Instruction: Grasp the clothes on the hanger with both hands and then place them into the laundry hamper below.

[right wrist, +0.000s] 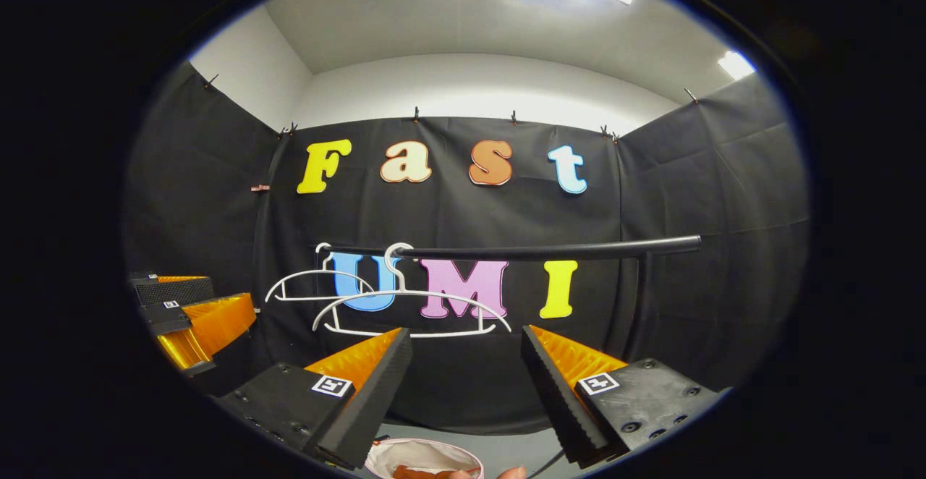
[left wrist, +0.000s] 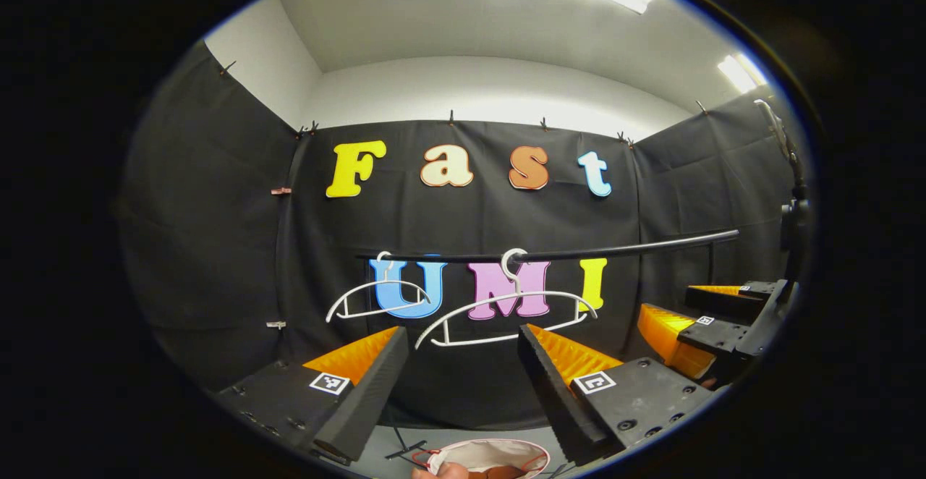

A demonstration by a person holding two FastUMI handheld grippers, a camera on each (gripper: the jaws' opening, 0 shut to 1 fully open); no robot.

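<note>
Two bare white hangers [left wrist: 506, 297] [left wrist: 376, 289] hang on the black rail [left wrist: 615, 249]. No garment is on either one. Below, at the frame's bottom edge, the round pale laundry hamper [left wrist: 492, 454] holds orange-brown cloth [left wrist: 503, 473]. My left gripper [left wrist: 461, 333] is open, level with the hangers and above the hamper, nothing between its fingers. My right gripper [right wrist: 466, 333] is open too and empty, with the hamper [right wrist: 423, 457] beneath it. Each gripper shows off to the side in the other's view: the right gripper [left wrist: 687, 312] and the left gripper [right wrist: 195, 307].
The rail [right wrist: 550, 251] runs across in front of the black cloth wall. A dark stand with a mount [left wrist: 792, 211] rises at the far right of the left gripper view. Grey floor [left wrist: 391, 450] surrounds the hamper.
</note>
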